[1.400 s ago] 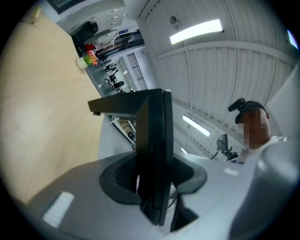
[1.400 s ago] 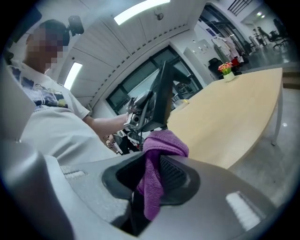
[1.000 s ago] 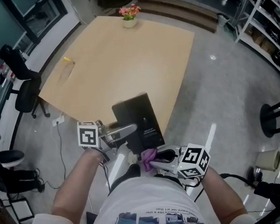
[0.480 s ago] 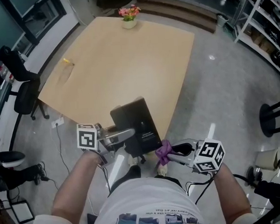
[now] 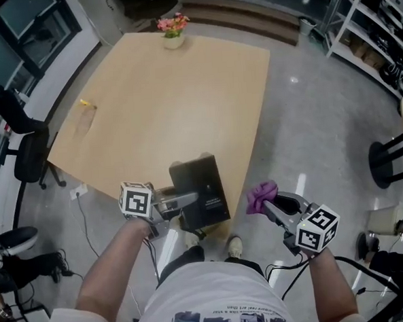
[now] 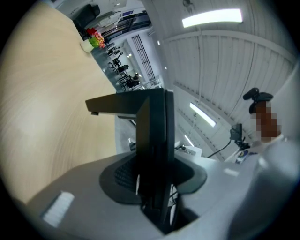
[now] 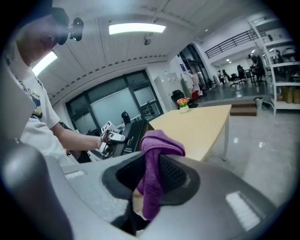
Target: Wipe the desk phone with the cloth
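The black desk phone point(image 5: 202, 191) stands tilted at the near edge of the wooden table point(image 5: 163, 98). My left gripper point(image 5: 183, 202) is shut on the phone's left side. In the left gripper view the phone point(image 6: 157, 140) shows edge-on, pinched between the jaws of my left gripper point(image 6: 154, 187). My right gripper point(image 5: 272, 203) hangs to the right of the table, over the floor, shut on a purple cloth point(image 5: 260, 195). In the right gripper view the cloth point(image 7: 157, 164) drapes between the jaws, and the phone point(image 7: 133, 136) is off to the left.
A flower pot point(image 5: 172, 31) stands at the table's far edge and a small yellow object point(image 5: 84, 103) lies at its left. Black office chairs point(image 5: 23, 134) stand left of the table. A stool point(image 5: 392, 159) and shelves point(image 5: 378, 37) are to the right.
My right gripper has swung right and outward with the cloth, from below the phone's near edge to beside the table. The left gripper and phone have sunk a little.
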A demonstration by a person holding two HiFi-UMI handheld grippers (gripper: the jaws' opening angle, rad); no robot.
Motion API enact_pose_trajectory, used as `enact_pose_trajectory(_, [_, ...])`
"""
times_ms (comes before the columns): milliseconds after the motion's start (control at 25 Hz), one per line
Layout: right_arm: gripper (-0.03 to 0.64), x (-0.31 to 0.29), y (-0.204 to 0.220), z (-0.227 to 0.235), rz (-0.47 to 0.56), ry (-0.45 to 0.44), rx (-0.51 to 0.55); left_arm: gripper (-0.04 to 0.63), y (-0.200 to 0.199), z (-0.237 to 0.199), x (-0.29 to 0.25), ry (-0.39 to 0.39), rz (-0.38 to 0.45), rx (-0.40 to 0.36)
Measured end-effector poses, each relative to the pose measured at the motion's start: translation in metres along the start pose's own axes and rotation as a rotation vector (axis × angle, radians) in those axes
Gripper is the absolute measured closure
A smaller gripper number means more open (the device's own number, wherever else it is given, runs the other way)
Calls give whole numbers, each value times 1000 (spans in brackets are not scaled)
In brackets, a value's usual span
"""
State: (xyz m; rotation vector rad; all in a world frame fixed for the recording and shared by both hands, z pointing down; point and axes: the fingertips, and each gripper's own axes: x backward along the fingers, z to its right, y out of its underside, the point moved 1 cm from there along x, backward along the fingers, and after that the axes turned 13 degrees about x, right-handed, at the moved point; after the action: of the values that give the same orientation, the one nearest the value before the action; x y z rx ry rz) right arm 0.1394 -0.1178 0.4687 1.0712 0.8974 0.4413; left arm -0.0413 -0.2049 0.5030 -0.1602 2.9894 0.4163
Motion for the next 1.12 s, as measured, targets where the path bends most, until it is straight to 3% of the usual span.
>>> enact_pose_trajectory(440, [525, 9, 13, -12, -14, 141, -99, 417, -24, -99, -37, -68, -154, -2])
enact_pose_trajectory(560, [525, 9, 18, -15, -32, 167, -117, 416, -39, -111, -47, -66, -188, -10])
enact_pose_trajectory(920, [525, -1, 8, -27, -50, 200, -113, 415, -60, -134, -56, -56, -232, 67])
enact_pose_trajectory(1120, [525, -4, 5, -29, -46, 199, -105, 403, -57, -139, -55, -106, -260, 65])
